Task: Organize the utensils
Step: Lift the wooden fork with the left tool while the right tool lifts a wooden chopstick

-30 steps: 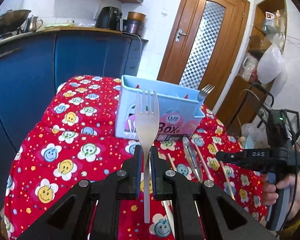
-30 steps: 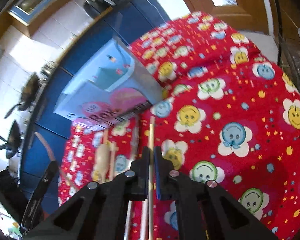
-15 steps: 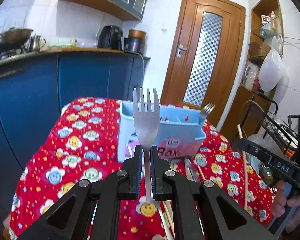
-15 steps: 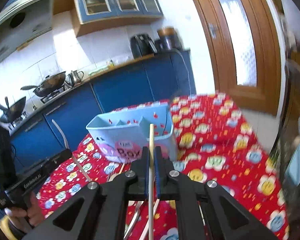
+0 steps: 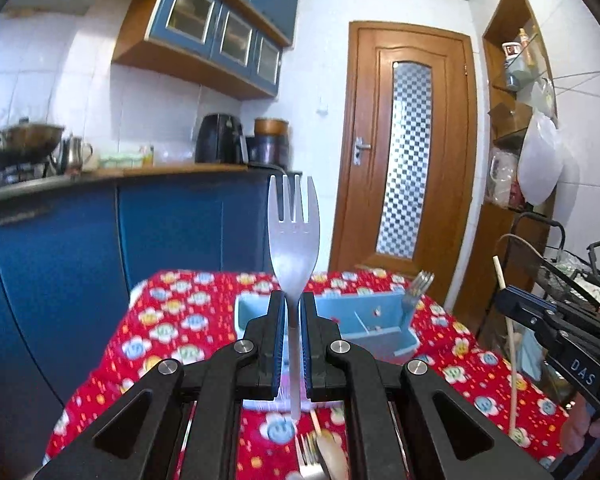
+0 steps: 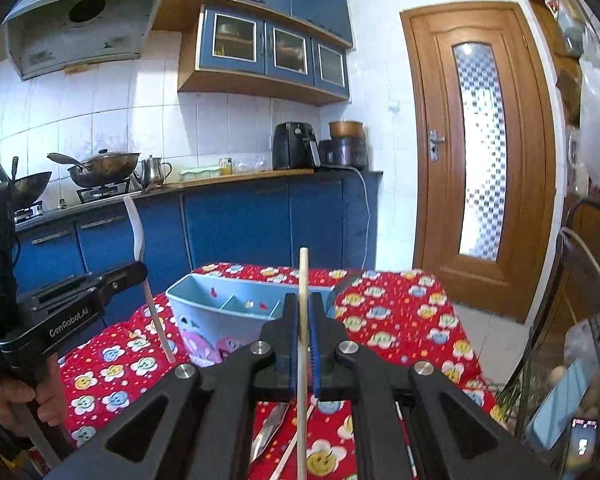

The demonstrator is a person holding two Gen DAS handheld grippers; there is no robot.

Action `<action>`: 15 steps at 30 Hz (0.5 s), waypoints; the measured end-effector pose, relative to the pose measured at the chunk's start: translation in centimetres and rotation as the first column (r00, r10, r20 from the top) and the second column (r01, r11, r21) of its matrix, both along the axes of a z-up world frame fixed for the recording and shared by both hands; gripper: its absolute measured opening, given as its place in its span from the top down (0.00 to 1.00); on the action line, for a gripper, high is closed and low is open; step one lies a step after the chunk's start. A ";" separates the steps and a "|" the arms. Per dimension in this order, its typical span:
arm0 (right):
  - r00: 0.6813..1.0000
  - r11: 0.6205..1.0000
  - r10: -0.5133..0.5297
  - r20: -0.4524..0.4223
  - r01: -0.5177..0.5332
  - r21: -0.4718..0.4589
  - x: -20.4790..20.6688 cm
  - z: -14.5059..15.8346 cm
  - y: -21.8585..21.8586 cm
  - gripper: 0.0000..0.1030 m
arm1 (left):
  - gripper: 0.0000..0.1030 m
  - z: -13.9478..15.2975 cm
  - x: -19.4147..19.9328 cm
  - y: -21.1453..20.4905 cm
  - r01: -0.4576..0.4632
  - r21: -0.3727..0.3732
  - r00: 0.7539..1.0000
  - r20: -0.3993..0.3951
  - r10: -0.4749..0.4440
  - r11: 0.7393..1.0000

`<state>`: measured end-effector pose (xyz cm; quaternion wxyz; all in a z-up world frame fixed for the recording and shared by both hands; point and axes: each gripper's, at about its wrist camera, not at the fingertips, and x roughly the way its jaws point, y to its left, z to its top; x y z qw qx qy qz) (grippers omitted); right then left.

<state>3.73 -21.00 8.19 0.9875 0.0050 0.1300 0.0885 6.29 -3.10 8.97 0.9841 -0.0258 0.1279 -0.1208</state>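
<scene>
The left tongs are closed on the handle of a steel fork, which stands upright with its tines up, the handle end poking out below the blue pads. In the right wrist view the same left tongs appear at the left edge, carried by a hand, with the fork seen edge-on as a pale curved strip.

The right tongs are clamped on a single wooden chopstick, held upright and running down between the pads to the bottom of the frame. From the left wrist view the right tongs show at the right edge, the chopstick sticking up above them and hanging below.

Both tongs hang above the worktop, which is covered by a red cloth with smiley flowers. Just beyond them on the cloth stands a light-blue divided utensil box; a second fork leans in its right-end compartment, tines up. Under the tongs, still on the cloth, lie more utensils: another fork beside a wooden spoon, plus a metal piece and a chopstick whose details are hard to tell.

Behind the worktop run blue cabinets and a wooden door.
</scene>
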 end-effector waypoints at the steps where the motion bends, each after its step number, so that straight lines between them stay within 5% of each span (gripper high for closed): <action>1: 1.000 1.000 -0.001 0.004 0.001 0.000 0.2 0.1 -0.1 0.94 | 0.93 0.2 0.2 -0.1 -0.003 0.006 1.000 0.016 0.003 1.000; 9: 0.999 1.000 -0.010 0.053 0.009 0.022 2.2 1.6 -0.2 0.94 | 0.93 1.2 1.5 -1.1 -0.095 0.025 0.985 0.150 0.090 0.995; 15: 0.996 0.999 -0.002 0.087 -0.003 0.053 4.0 3.0 -0.2 0.94 | 0.93 1.8 3.4 -0.9 -0.111 0.010 0.979 0.172 0.108 0.994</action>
